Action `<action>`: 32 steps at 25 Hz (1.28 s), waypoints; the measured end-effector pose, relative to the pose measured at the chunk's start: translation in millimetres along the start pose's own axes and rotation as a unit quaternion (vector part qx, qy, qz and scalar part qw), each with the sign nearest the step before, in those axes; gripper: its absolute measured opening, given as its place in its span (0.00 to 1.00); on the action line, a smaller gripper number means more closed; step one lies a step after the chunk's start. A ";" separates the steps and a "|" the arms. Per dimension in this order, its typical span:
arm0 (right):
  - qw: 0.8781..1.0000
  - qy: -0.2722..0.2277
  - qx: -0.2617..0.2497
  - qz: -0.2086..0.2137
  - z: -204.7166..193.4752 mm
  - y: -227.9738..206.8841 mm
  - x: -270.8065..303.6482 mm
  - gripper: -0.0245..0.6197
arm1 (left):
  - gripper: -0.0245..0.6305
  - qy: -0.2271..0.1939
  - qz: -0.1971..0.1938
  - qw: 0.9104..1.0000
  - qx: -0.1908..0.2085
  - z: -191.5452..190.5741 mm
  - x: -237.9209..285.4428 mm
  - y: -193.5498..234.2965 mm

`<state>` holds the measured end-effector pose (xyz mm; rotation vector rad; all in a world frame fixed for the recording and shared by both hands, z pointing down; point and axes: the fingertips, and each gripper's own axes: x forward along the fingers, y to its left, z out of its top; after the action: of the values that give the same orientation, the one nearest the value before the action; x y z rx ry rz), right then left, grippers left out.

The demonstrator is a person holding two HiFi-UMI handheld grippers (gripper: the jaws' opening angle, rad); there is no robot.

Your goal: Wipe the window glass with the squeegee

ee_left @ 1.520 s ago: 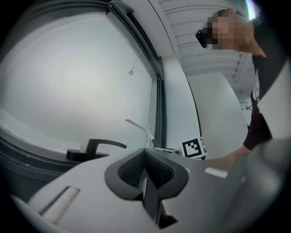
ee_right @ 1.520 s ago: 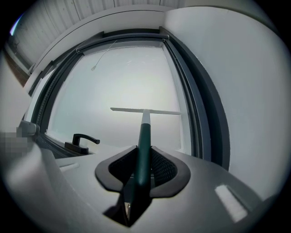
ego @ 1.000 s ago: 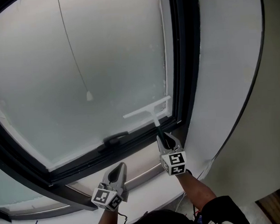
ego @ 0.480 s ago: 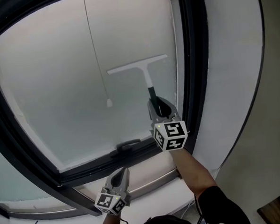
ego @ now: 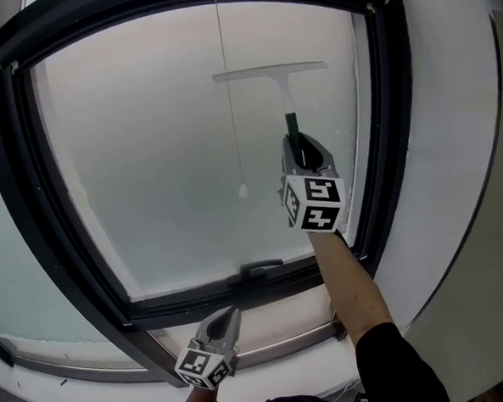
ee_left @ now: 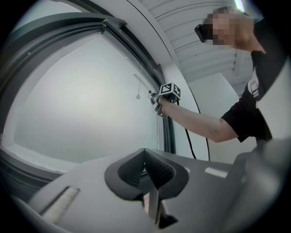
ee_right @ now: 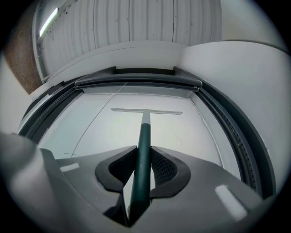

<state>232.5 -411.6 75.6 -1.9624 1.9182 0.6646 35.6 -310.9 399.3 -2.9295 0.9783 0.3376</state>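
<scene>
Squeegee [ego: 286,96]: likely light, stiff plastic; best hold mid-handle. Right hand-held gripper [ego: 296,144] pinches dark handle, blade high on window glass [ego: 164,159]. Left hand-held gripper [ego: 225,318]: pressed together, empty.

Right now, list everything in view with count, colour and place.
window glass: one, pale grey, ahead
window frame: one, black, around the glass
squeegee: one, white blade, dark green handle, high on glass
cord: one, white pull, down mid-glass
window handle: one, dark, bottom rail
wall: one, white, right of frame
right gripper: one, grey, shut on squeegee handle
left gripper: one, grey, shut, empty, low, below the frame
arm: one, black sleeve, behind right gripper
</scene>
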 end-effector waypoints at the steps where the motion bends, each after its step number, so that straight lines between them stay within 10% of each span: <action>1: 1.000 0.001 0.005 -0.002 1.5 0.0 2.1 0.19 | 0.04 0.002 0.003 1.000 0.001 -0.7 -1.7 1.6; 32: 1.000 0.029 -0.004 -0.002 -49.8 18.4 -21.3 0.18 | 0.04 0.013 -0.007 1.000 0.002 -8.6 2.0 3.5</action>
<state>219.7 -420.8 130.6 -2.0108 1.9459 0.6219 36.7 -315.8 407.3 -2.9425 0.9601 0.2964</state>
